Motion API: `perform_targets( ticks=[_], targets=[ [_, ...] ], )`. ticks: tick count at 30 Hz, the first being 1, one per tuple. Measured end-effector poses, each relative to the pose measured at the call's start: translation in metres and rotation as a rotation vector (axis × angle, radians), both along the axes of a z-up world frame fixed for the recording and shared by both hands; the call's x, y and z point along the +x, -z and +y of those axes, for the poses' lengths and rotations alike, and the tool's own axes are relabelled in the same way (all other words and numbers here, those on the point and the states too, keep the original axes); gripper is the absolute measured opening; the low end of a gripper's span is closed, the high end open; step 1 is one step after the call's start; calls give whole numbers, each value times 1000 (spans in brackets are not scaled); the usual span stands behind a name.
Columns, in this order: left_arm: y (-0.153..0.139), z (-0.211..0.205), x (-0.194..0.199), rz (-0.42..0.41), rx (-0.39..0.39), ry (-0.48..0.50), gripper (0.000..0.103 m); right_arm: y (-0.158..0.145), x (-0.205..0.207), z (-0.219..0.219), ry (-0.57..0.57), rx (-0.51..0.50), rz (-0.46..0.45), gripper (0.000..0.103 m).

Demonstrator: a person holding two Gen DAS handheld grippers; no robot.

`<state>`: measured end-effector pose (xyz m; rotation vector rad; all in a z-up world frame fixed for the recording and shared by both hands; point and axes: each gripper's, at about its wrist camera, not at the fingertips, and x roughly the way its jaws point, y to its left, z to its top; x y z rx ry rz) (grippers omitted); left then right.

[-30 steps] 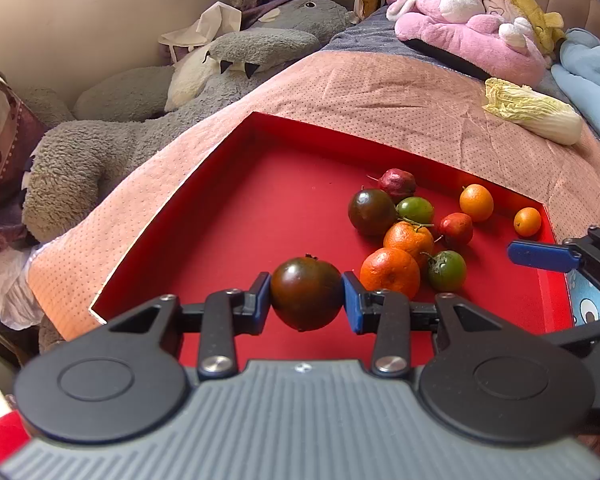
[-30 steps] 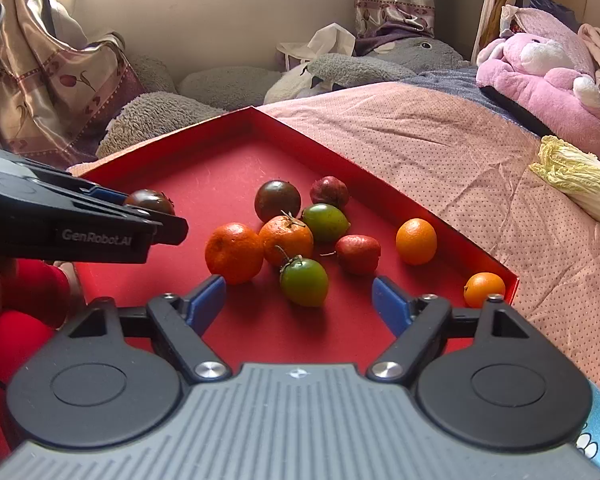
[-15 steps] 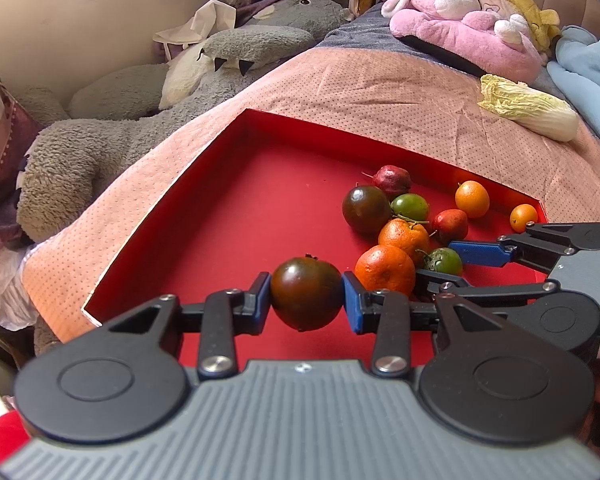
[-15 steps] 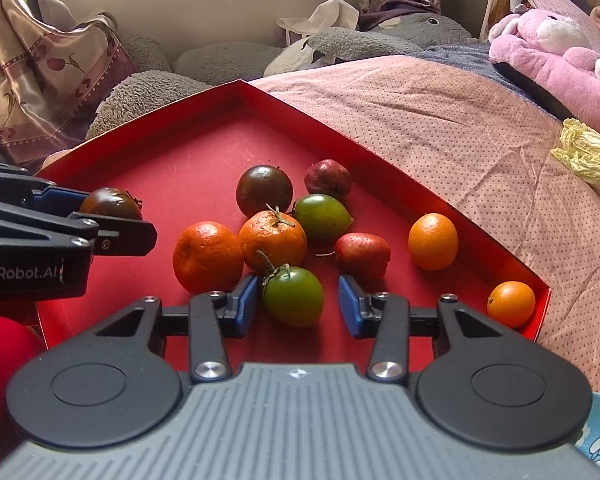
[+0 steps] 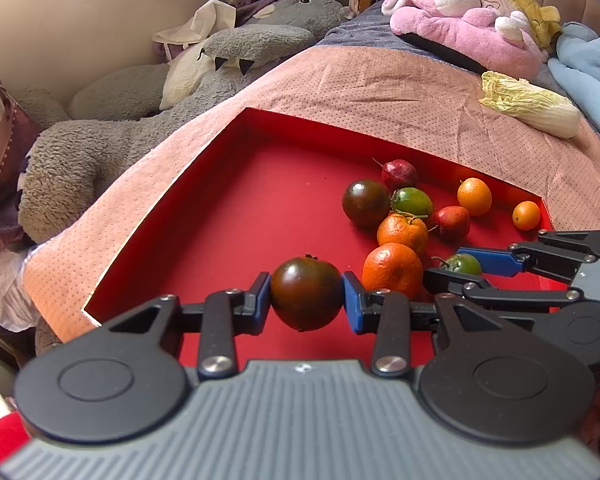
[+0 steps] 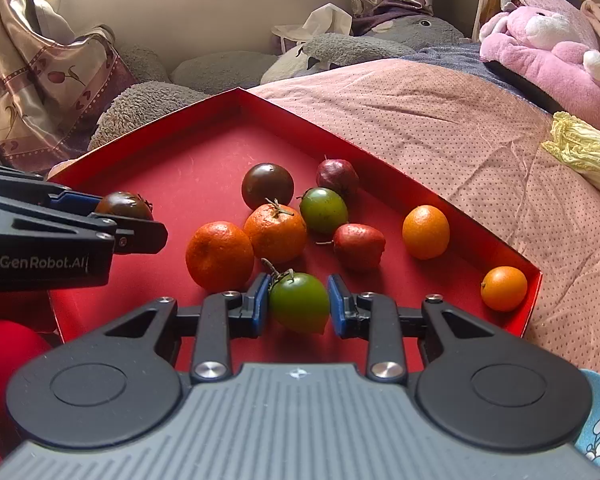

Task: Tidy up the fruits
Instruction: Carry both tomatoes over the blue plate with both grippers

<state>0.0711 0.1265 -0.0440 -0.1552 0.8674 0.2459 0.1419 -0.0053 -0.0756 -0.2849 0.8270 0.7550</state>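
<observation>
A red tray (image 5: pixel 240 216) lies on the bed with several fruits at its right side. My left gripper (image 5: pixel 306 300) is shut on a dark brown tomato (image 5: pixel 306 298), held above the tray's near edge; it also shows in the right wrist view (image 6: pixel 124 206). My right gripper (image 6: pixel 298 304) is shut on a green tomato (image 6: pixel 299 302), beside two oranges (image 6: pixel 219 256) (image 6: pixel 275 232). In the left wrist view the green tomato (image 5: pixel 462 264) shows between the right gripper's blue pads. Another dark tomato (image 6: pixel 267 185), a green fruit (image 6: pixel 324 210) and red fruits (image 6: pixel 358 246) lie behind.
Two small oranges (image 6: pixel 425 232) (image 6: pixel 504 288) sit by the tray's right wall (image 6: pixel 500 248). A cabbage (image 5: pixel 532 108) lies on the pink bedspread (image 5: pixel 380 96). Grey (image 5: pixel 100 144) and pink (image 5: pixel 460 32) plush toys lie beyond. A curtain (image 6: pixel 32 80) hangs at the left.
My right gripper moved forward into the tray and closed its open fingers around the green tomato. My left gripper kept hold of the dark tomato and barely moved.
</observation>
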Motion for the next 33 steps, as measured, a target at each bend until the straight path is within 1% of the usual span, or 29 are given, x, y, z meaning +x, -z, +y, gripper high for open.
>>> perform_targets(
  ticks=[9, 15, 33],
  targets=[
    [-1, -2, -1, -6, -2, -2, 41, -1, -18, -37, 38, 15, 25, 36],
    [-1, -4, 0, -6, 7, 1, 41, -5, -30, -56, 57, 17, 24, 36],
    [-9, -22, -2, -42, 24, 33, 41, -31, -44, -73, 55, 56, -12, 36]
  ],
)
